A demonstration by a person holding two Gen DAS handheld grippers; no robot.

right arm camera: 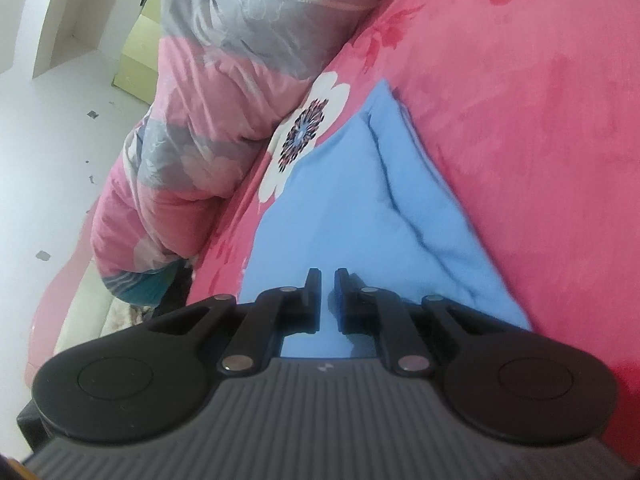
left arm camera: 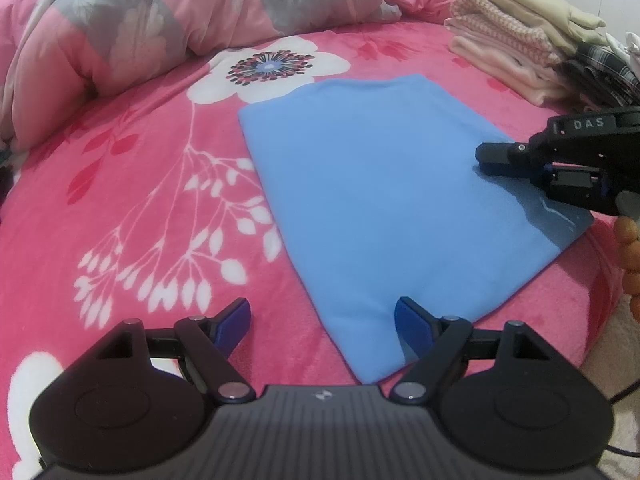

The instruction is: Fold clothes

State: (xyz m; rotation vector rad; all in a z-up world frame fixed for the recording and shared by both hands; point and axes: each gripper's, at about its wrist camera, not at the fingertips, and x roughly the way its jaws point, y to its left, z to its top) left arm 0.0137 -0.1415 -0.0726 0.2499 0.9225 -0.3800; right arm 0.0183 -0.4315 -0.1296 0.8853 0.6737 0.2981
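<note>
- Smoothing blue garment (left arm camera: 400,208) on bed (left arm camera: 140,200): right gripper (right arm camera: 328,296) fingers nearly closed, empty; keep strokes flat.
- Left gripper (left arm camera: 322,320) open over near corner; pinch every layer.

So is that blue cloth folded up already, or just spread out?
Folded. The blue garment lies as a flat, neat rectangle on the pink floral blanket, with layered edges along one side.

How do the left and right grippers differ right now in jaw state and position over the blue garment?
The left gripper stands wide open; the right gripper is shut with nothing between its pads. The left sits at the near corner of the folded blue garment, one finger over cloth, one over the pink blanket; the right lies over the garment's right side. Neither holds fabric.
</note>
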